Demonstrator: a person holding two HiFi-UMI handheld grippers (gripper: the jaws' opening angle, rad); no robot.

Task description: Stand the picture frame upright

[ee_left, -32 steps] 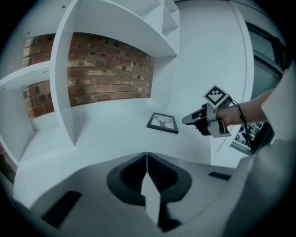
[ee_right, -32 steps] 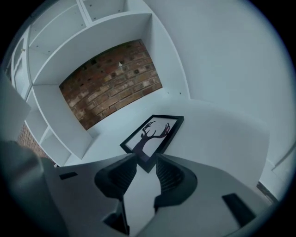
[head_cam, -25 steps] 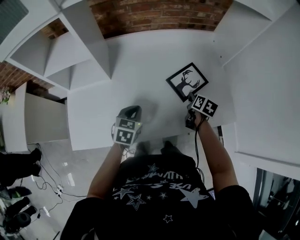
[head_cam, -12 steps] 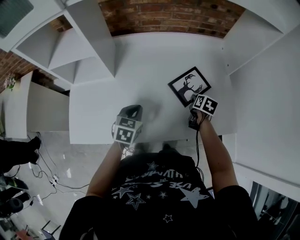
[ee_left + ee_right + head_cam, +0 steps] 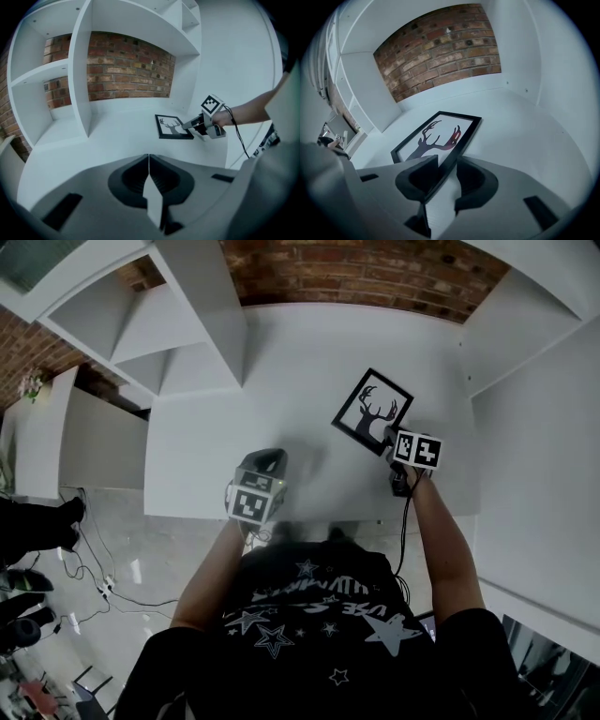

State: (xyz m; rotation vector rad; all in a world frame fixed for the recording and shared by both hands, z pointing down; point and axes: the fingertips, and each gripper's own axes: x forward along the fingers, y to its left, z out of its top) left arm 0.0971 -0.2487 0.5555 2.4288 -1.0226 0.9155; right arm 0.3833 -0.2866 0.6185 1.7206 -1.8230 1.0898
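Note:
A black picture frame (image 5: 372, 409) with a deer silhouette lies on the white table (image 5: 234, 427), right of the middle. My right gripper (image 5: 387, 435) is at its near edge. In the right gripper view the frame's rim (image 5: 457, 140) runs between the two jaws, which are closing around it with a gap still showing on the right side. The left gripper view shows the frame (image 5: 172, 126) and the right gripper (image 5: 190, 124) from the side. My left gripper (image 5: 270, 458) hovers near the table's front edge, shut and holding nothing (image 5: 148, 161).
White shelf compartments (image 5: 178, 324) stand at the back left, a brick wall (image 5: 356, 273) runs behind the table, and a white side panel (image 5: 534, 399) closes the right. A cable (image 5: 405, 521) hangs from the right gripper. The table's front edge (image 5: 309, 518) is just before the person.
The head view has shifted a little. The right gripper stays at the frame's near edge, and the frame now looks slightly narrower and turned. The left gripper has not moved.

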